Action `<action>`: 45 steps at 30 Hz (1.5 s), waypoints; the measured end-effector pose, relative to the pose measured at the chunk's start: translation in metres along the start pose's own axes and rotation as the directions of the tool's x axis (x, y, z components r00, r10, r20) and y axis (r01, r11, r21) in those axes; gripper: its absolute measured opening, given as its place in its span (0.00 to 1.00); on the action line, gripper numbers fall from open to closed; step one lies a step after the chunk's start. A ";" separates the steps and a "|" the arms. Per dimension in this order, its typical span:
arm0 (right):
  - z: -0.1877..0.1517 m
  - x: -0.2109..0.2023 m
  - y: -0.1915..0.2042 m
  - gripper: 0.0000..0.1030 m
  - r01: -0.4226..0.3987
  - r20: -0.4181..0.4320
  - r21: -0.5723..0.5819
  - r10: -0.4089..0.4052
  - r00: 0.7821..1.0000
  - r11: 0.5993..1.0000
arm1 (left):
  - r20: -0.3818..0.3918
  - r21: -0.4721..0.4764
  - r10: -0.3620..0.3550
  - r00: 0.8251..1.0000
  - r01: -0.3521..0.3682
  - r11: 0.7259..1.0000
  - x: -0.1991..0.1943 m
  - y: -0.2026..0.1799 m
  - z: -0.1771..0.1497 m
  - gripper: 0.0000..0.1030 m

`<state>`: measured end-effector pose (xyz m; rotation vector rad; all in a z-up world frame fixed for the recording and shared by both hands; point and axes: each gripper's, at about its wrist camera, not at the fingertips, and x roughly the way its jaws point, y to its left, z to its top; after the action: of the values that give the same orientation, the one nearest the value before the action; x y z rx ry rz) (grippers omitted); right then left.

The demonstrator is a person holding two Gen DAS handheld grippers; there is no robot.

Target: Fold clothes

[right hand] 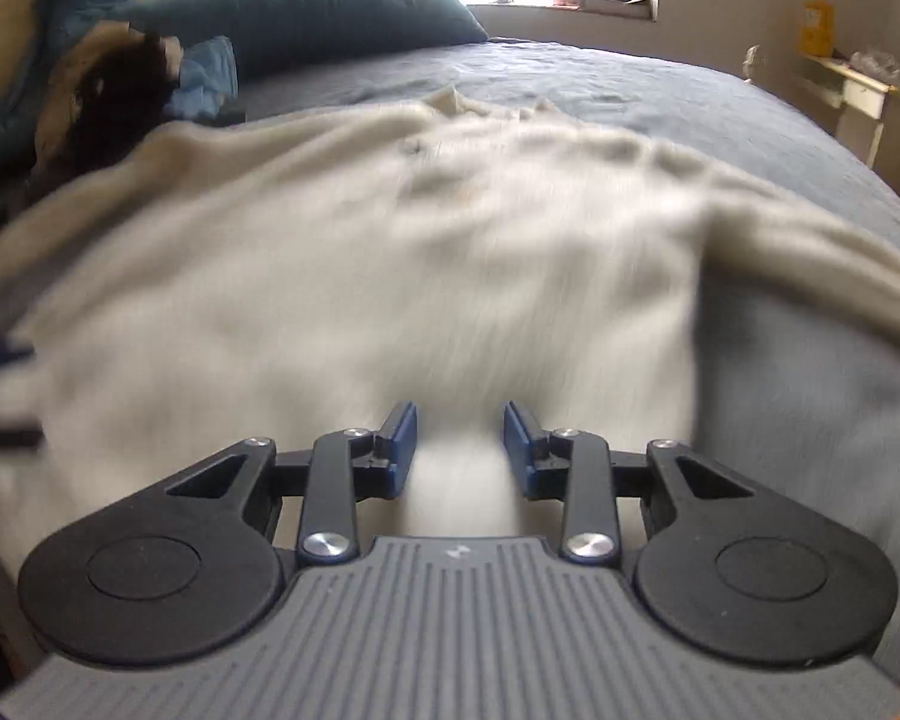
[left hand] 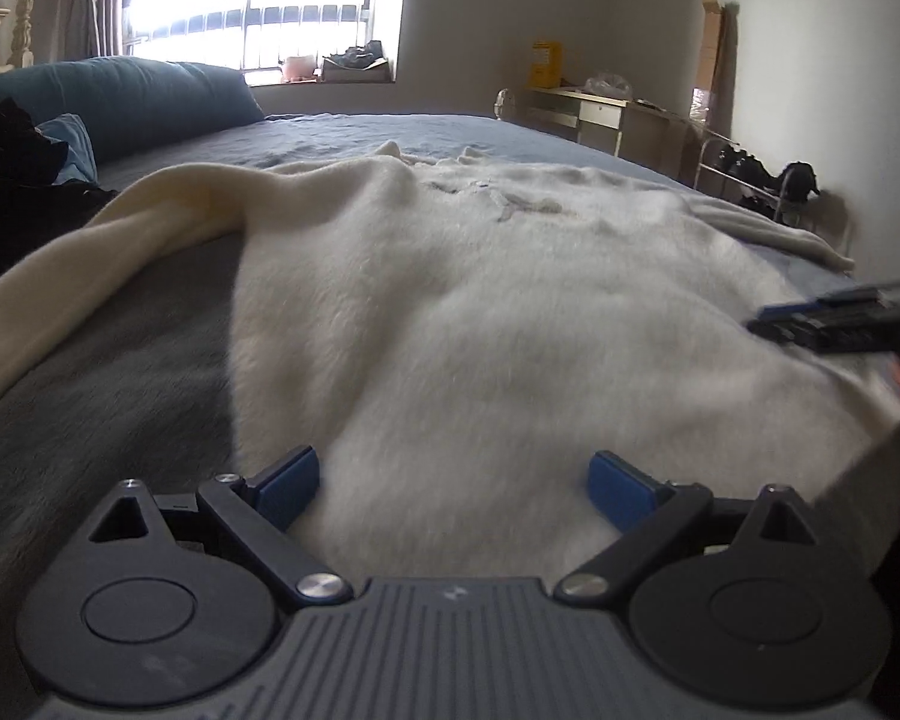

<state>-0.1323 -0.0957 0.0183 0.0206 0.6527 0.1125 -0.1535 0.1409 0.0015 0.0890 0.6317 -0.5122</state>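
Note:
A cream fluffy sweater (left hand: 510, 300) lies spread flat on the grey-blue bed cover (left hand: 120, 390), collar towards the far side. One sleeve (left hand: 90, 252) trails off to the left. My left gripper (left hand: 456, 480) stands wide open at the near hem, with a blue pad on each side of the fabric. In the right wrist view the sweater (right hand: 360, 276) is motion-blurred. My right gripper (right hand: 459, 444) is open with a narrower gap, and white fabric shows between its pads. From the left wrist view, the right gripper (left hand: 774, 321) hovers over the sweater's right edge.
A teal bolster pillow (left hand: 120, 90) and a pile of dark clothes (left hand: 6, 156) sit at the far left by the headboard. A desk (left hand: 594, 111) and a low rack with dark items (left hand: 750, 174) stand along the right wall. The bed cover (right hand: 780, 390) extends right of the sweater.

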 end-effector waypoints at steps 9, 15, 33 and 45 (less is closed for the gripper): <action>-0.025 -0.084 0.016 0.32 -0.157 -0.029 0.028 0.158 0.987 0.987 | 0.057 -0.045 -0.011 0.998 0.014 0.999 -0.042 0.022 0.023 0.95; 0.100 -0.023 0.036 0.32 -0.253 0.128 -0.043 0.257 0.958 0.966 | 0.164 -0.239 0.041 0.986 -0.001 0.971 -0.035 0.060 0.075 0.95; 0.176 0.150 0.104 0.42 -0.465 -0.172 -0.148 0.441 0.881 0.873 | 0.171 -0.469 0.070 0.983 0.019 0.883 0.072 0.176 0.142 0.94; 0.302 0.173 0.180 0.58 -0.522 -0.088 -0.412 0.537 0.839 0.747 | 0.178 -0.564 0.131 0.975 -0.008 0.826 0.005 0.167 0.061 0.95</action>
<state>0.1701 0.1072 0.1636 -0.2123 0.5582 0.8100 -0.0364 0.2704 0.0356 -0.4970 0.5470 -0.2409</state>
